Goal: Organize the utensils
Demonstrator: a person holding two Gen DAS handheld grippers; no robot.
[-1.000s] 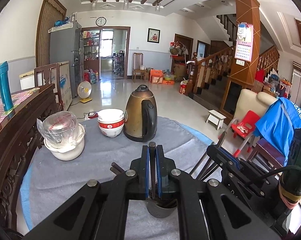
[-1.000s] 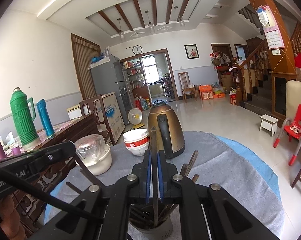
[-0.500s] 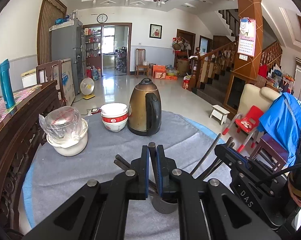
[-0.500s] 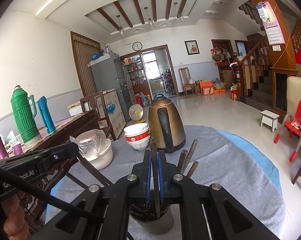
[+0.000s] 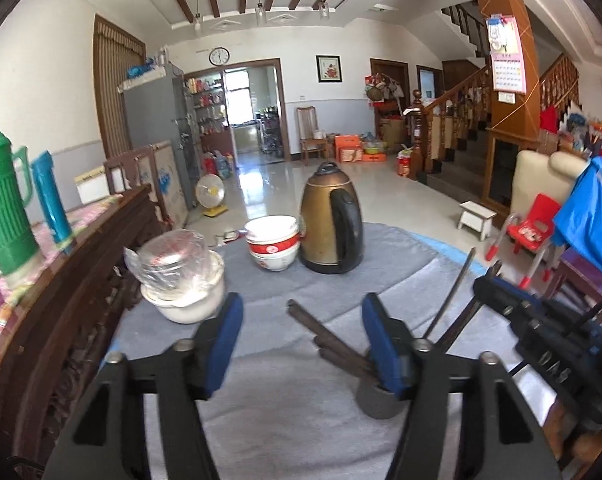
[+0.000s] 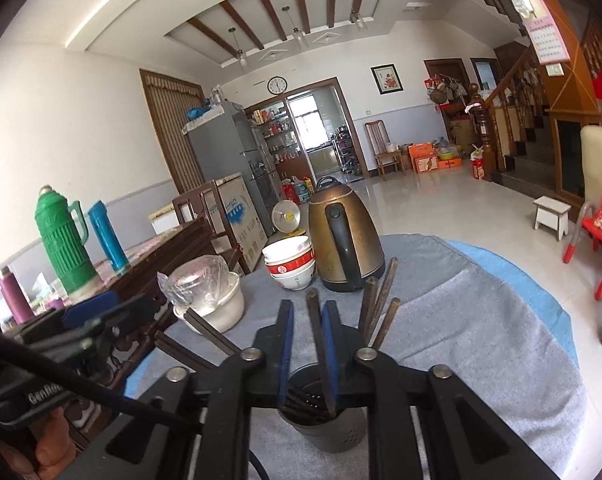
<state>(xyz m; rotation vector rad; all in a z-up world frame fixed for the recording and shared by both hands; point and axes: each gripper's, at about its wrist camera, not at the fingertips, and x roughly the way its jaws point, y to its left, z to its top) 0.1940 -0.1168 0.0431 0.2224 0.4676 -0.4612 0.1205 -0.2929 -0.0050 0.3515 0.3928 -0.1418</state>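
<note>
Above the holder [image 6: 325, 424] — left tongs [image 5: 301, 344] spread, right tongs [image 6: 308, 344] slightly parted around one chopstick [image 6: 319, 344].

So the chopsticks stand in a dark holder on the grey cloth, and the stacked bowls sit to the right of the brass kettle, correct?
Not quite: the stacked bowls sit left of the brass kettle, as the right wrist view shows. The chopsticks do stand in the dark holder on the grey cloth.

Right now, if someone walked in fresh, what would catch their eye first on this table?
Probably the dark holder bristling with chopsticks at the near edge, with the right gripper poised over it. Behind it stands a brass-coloured electric kettle, with stacked red-and-white bowls to its left. The left gripper is open nearby.
</note>
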